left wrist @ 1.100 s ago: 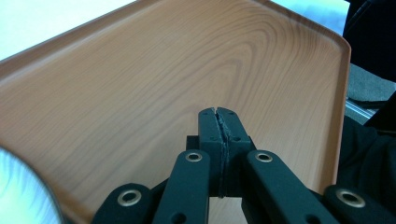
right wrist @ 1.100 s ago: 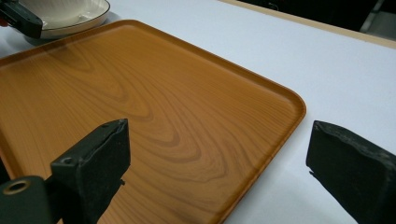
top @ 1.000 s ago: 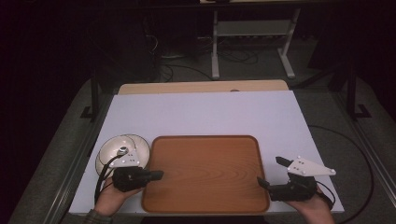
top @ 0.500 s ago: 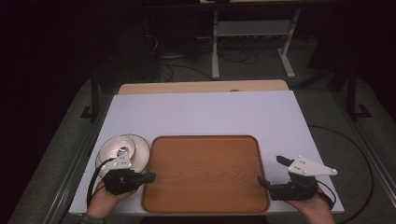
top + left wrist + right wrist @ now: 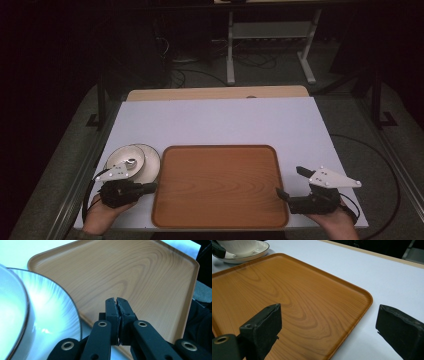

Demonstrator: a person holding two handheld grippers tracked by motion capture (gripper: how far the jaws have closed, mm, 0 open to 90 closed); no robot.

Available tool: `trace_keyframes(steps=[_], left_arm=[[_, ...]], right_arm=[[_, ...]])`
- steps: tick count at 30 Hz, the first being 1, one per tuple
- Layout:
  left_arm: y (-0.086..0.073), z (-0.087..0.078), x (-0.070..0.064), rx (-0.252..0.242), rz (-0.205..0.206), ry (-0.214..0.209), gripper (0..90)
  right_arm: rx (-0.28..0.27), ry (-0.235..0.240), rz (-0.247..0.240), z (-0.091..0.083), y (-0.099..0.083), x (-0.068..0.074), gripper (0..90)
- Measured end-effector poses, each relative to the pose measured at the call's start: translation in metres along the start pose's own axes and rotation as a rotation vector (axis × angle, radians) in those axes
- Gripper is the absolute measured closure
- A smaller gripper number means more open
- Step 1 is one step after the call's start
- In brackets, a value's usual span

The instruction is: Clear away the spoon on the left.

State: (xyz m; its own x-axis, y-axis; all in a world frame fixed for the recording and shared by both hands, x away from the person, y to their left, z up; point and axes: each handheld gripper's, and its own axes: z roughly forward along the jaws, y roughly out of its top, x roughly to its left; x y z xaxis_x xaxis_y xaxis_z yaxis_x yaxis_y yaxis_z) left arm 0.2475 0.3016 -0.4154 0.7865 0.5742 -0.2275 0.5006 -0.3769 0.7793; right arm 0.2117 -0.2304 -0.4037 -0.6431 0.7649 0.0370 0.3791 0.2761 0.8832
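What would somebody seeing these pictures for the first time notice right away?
The big wooden tray lies bare at the near middle of the white table. At its left edge sits a white cup on a saucer, just beyond the left gripper, whose jaws are pressed together. At the tray's right edge the right gripper waits with its jaws wide apart, holding nothing.

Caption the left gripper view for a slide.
Shut left gripper poised over the wooden tray's edge, beside a white plate.
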Motion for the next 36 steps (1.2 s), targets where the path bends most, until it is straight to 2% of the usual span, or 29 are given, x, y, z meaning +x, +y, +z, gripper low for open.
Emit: trace_keyframes(steps=[12, 17, 28, 36], left_arm=[[-0.008, -0.019, 0.006, -0.019, -0.022, 0.052, 87.6], [-0.009, -0.033, 0.011, -0.023, -0.026, 0.103, 87.8], [-0.012, -0.047, 0.018, -0.033, -0.041, 0.147, 87.7], [-0.016, -0.061, 0.023, -0.069, -0.064, 0.187, 87.8]], right_arm=[[0.003, -0.001, 0.0, 0.0, 0.0, 0.0, 6.1], [0.011, -0.001, 0.001, 0.001, -0.002, -0.001, 6.1], [0.016, -0.004, 0.005, 0.001, -0.003, -0.003, 6.2], [0.022, -0.004, 0.008, 0.002, -0.004, -0.004, 6.2]])
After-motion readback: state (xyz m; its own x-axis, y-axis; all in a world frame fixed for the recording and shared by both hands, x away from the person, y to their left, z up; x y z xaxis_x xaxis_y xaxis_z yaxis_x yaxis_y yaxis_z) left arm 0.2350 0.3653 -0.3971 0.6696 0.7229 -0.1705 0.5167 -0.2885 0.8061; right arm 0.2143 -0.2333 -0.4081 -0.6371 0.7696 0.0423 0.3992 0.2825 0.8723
